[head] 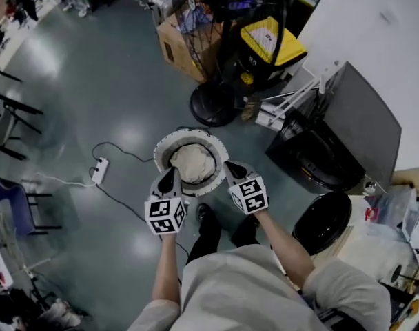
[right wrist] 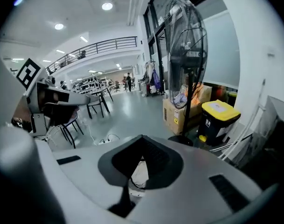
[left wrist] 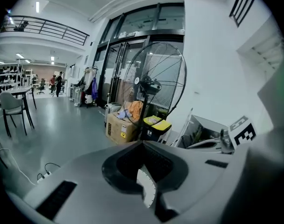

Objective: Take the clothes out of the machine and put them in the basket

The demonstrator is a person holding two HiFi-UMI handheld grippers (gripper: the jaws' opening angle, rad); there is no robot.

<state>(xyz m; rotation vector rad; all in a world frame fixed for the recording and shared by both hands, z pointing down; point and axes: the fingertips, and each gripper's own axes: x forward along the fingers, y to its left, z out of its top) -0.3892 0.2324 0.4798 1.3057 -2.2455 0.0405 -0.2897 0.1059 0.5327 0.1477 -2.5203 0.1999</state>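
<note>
In the head view a round white basket (head: 161, 149) stands on the floor with a pale bundle of clothes (head: 192, 163) inside it. My left gripper (head: 170, 176) hovers over the basket's near-left rim, its jaws together and empty. My right gripper (head: 232, 168) hovers over the near-right rim, shut, nothing between its tips. The dark front-loading machine (head: 347, 133) sits at the right, its round door (head: 323, 221) swung open toward me. In the left gripper view the shut tips (left wrist: 143, 143) frame a slice of the perforated basket. In the right gripper view the tips (right wrist: 141, 136) meet above the pale cloth.
A tall pedestal fan (head: 223, 47) stands just beyond the basket, with a cardboard box (head: 175, 43) and a yellow-lidded bin (head: 271, 40) behind it. A power strip (head: 99, 171) and its cable lie on the floor to the left. Chairs (head: 16, 198) line the far left.
</note>
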